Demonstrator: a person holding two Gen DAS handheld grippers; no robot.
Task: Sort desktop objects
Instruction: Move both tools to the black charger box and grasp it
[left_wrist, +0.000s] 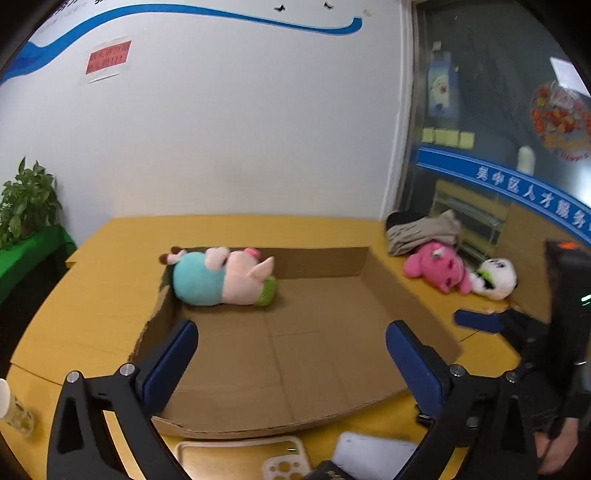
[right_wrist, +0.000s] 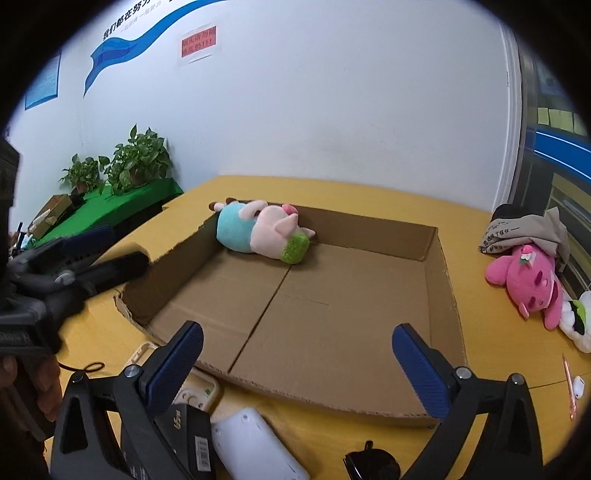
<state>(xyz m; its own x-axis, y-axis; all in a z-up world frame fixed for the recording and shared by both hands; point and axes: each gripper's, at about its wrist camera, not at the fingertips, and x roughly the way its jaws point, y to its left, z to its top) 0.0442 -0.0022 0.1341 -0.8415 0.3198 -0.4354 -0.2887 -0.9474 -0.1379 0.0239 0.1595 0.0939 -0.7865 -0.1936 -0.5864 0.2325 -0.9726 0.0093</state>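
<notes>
blue window band (left_wrist: 532, 192): 吴中区人才服务 | wall (right_wrist: 127, 26): 我们都在努力

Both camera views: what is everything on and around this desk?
Cardboard tray: 1, brown, desk centre.
Pig plush: 1, pink and teal, tray's far-left corner.
Pink plush: 1, desk right, outside tray.
White plush: 1, beside pink plush.
Folded cloth: 1, beige, behind pink plush.
Phone cases: 2, clear, near edge.
White device: 1, near edge.
Potted plants: 2, green, side table.
Left gripper: open, empty.
Right gripper: open, empty.
</notes>
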